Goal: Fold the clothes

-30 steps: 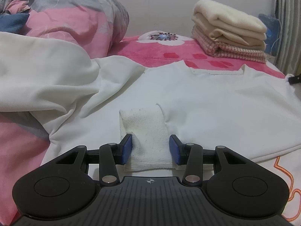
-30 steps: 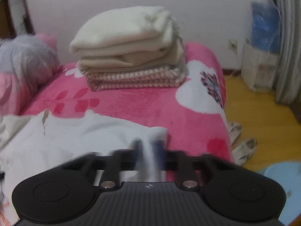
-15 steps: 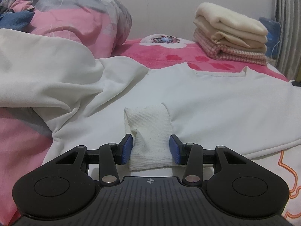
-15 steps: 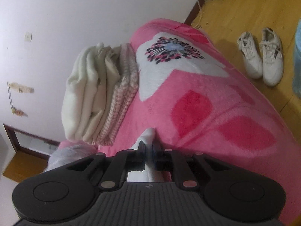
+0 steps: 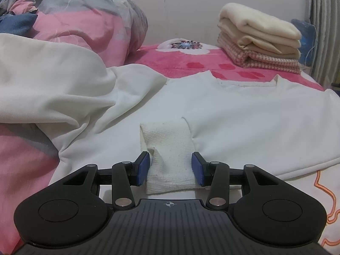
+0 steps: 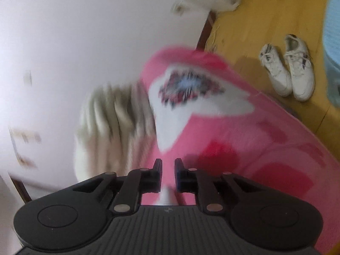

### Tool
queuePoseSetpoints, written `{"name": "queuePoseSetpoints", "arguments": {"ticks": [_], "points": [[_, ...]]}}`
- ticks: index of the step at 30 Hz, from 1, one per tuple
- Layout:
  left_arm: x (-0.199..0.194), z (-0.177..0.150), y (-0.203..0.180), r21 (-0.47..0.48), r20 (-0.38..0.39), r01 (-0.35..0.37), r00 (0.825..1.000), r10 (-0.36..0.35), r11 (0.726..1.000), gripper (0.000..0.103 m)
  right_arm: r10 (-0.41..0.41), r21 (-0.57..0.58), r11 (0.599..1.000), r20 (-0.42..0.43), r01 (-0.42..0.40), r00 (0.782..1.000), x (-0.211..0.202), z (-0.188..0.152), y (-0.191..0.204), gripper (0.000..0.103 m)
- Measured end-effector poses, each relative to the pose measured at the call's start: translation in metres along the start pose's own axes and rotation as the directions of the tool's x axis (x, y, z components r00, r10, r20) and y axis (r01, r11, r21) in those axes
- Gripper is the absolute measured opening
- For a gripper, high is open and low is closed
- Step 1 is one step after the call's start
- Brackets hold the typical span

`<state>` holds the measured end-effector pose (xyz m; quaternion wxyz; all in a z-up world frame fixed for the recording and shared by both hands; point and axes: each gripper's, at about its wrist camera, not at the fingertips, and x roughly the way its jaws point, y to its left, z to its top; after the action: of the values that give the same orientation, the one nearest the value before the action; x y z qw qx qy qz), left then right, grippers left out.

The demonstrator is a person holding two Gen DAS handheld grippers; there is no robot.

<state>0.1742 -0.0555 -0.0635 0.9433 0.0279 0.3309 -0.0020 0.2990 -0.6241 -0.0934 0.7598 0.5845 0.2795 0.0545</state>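
A white sweatshirt (image 5: 244, 114) lies spread flat on the bed, neckline at the far side. Its ribbed sleeve cuff (image 5: 167, 140) is folded onto the body. My left gripper (image 5: 170, 166) is shut on that cuff, both blue pads against its sides and a crease by the left pad. The right wrist view is blurred and rolled. There my right gripper (image 6: 167, 163) hangs over the pink blanket (image 6: 244, 148), its jaws a narrow gap apart with pink showing between the tips. A scrap of white cloth (image 6: 167, 195) shows only at the base of the fingers.
A stack of folded cream and checked clothes (image 5: 259, 40) sits at the bed's far right. A bunched pink-grey duvet (image 5: 85, 25) and loose white fabric (image 5: 46, 80) fill the left. White shoes (image 6: 286, 72) stand on the wooden floor beside the bed.
The right view has rolled hard and swung over the bed edge. The white cloth that stood between the right fingers has slipped back to their base. The left gripper keeps the cuff.
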Motion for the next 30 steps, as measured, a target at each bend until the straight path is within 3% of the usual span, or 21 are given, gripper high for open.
{"name": "queuePoseSetpoints", "arguments": {"ticks": [2,4,6,8,10,11,13,15,20,22,25,27,29,30], "points": [[0.0,0.0,0.0,0.003,-0.001,0.001,1.0,-0.001,1.0,0.044,0.005,-0.067,0.998,-0.005,-0.005,1.0,-0.007,0.003,0.01,0.014],[0.0,-0.001,0.0,0.011,0.001,0.001,1.0,-0.001,1.0,0.044,-0.041,-0.265,0.964,-0.074,0.02,0.996,-0.002,0.001,0.042,0.015],[0.0,-0.001,0.0,0.013,0.002,0.001,1.0,-0.001,1.0,0.044,-0.122,-0.518,0.854,-0.116,0.044,0.986,0.006,-0.009,0.084,0.016],[0.0,-0.001,0.0,0.012,0.002,-0.001,1.0,0.001,1.0,0.044,-0.221,-0.749,0.659,-0.106,0.068,0.97,0.017,-0.034,0.113,0.026],[0.0,-0.001,0.0,0.01,0.003,-0.002,1.0,0.002,1.0,0.045,-0.312,-0.913,0.401,-0.065,0.069,0.948,0.029,-0.062,0.138,0.033],[0.0,-0.002,0.0,0.01,0.003,-0.003,1.0,0.003,1.0,0.046,-0.35,-0.961,0.269,-0.041,0.059,0.936,0.034,-0.075,0.146,0.034],[0.0,-0.002,0.001,0.009,0.003,-0.003,1.0,0.003,1.0,0.048,-0.412,-0.998,0.052,-0.004,0.019,0.911,0.043,-0.098,0.149,0.034],[0.0,-0.002,0.002,0.006,0.001,0.0,1.0,0.0,1.0,0.049,-0.457,-0.994,-0.106,0.02,-0.031,0.889,0.047,-0.116,0.144,0.034],[0.002,-0.001,0.004,0.004,-0.003,0.003,1.0,-0.003,1.0,0.051,-0.492,-0.92,-0.36,0.045,-0.156,0.87,0.04,-0.151,0.126,0.034],[0.002,-0.001,0.004,0.004,-0.004,0.002,1.0,-0.002,1.0,0.051,-0.478,-0.893,-0.42,0.067,-0.16,0.876,0.039,-0.162,0.122,0.034],[0.002,-0.001,0.003,0.007,-0.002,-0.002,1.0,0.002,1.0,0.051,-0.417,-0.911,-0.399,0.081,-0.102,0.905,0.039,-0.16,0.133,0.034],[0.002,-0.001,0.003,0.008,-0.002,-0.005,1.0,0.005,1.0,0.051,-0.377,-0.934,-0.351,0.08,-0.063,0.923,0.04,-0.156,0.142,0.034],[0.002,-0.001,0.003,0.006,-0.003,-0.007,1.0,0.007,1.0,0.052,-0.358,-0.943,-0.329,0.077,-0.048,0.931,0.044,-0.157,0.146,0.034],[0.002,-0.001,0.003,0.006,-0.003,-0.008,1.0,0.008,1.0,0.052,-0.369,-0.939,-0.34,0.076,-0.058,0.926,0.046,-0.161,0.143,0.034]]}}
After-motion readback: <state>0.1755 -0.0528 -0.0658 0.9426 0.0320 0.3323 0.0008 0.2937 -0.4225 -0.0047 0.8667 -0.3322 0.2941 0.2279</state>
